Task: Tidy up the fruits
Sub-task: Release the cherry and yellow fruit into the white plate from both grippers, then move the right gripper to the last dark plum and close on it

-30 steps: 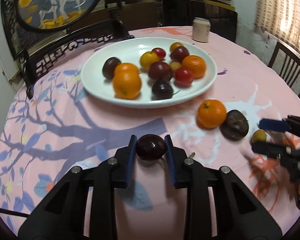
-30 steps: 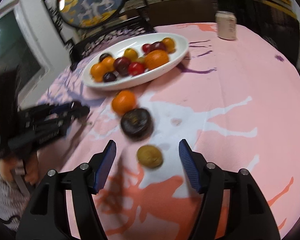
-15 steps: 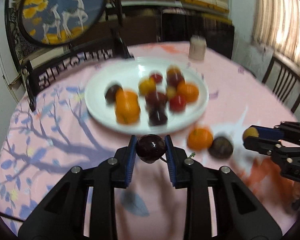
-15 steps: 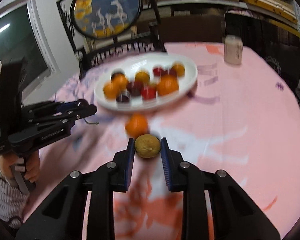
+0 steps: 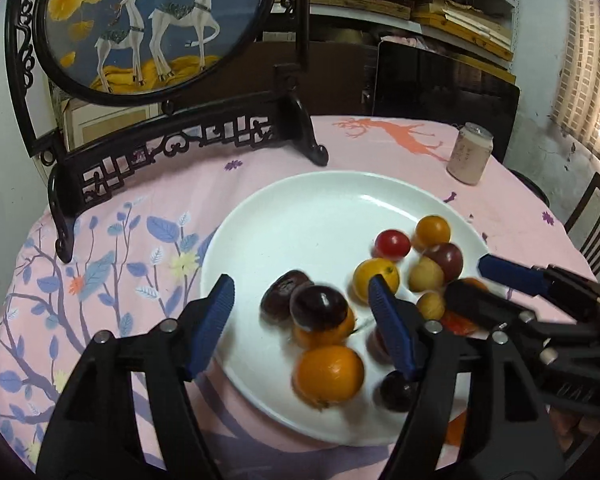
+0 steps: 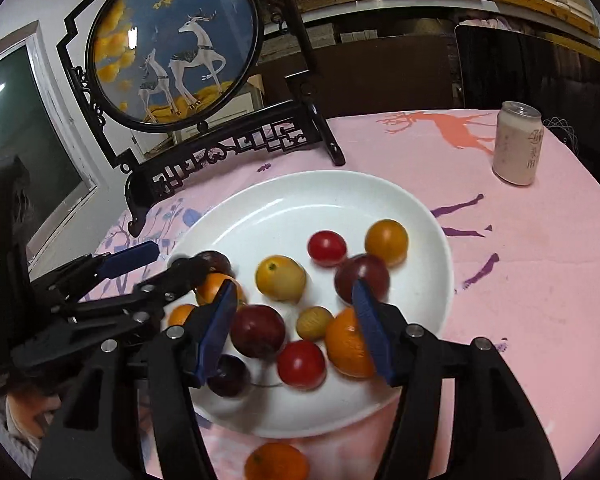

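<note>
Fruits: dark plum (image 5: pixel 319 307) and small yellow fruit (image 6: pixel 314 322), carried until now, fall onto the plate (image 5: pixel 300 216); my left tool (image 5: pixel 300 312) and right tool (image 6: pixel 294 320) are opening, empty.

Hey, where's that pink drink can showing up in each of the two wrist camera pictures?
Left wrist view: the pink can stands upright on the tablecloth, upper right, beyond the white plate.
Right wrist view: the pink can stands upright at the right, beyond the plate.
Shared landmark: the orange deer print on the cloth, just left of the can in both.
</note>
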Available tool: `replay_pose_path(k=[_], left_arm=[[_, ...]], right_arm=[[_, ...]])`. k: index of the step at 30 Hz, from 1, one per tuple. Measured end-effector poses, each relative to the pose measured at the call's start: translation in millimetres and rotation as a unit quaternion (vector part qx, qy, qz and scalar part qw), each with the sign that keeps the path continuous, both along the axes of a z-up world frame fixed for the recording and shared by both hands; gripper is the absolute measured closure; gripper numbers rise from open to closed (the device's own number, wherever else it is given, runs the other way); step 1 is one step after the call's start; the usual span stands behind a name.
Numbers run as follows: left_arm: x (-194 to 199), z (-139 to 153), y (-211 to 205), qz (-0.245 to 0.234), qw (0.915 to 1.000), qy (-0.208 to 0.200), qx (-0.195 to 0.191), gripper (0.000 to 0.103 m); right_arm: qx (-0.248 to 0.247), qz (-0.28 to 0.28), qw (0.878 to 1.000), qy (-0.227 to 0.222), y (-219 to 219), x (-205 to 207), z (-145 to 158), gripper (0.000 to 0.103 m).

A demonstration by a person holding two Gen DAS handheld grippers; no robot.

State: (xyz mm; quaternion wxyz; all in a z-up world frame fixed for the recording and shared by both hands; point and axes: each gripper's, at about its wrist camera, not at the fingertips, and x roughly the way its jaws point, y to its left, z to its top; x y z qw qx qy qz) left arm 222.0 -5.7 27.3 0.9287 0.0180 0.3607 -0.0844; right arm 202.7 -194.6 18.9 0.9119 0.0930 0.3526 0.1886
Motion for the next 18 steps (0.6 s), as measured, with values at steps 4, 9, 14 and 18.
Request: replay_pose_path(k=[4, 9, 14, 18], left_arm=[[-5, 2, 12, 0.026, 0.9992, -0.001, -0.03, 0.018], [-29, -1, 14, 0.047, 0.9988, -0.012, 0.0, 0.008], [-60, 1, 8, 0.037, 0.9989, -0.026, 0.013, 0.007], [-82, -2, 5, 0.038, 0.9979, -0.036, 0.038, 0.005]], right_arm=[[0.01, -0.006, 1.0, 0.004, -9, -12, 6, 0.001], [-0.041, 0.016, 0.999, -0.011, 2, -39, 12, 0.001], [-0.081, 0.031, 0.993, -0.075, 5, -89, 11, 0.001], [-0.132, 0.037, 0.984, -0.109, 9, -130, -5, 0.001]])
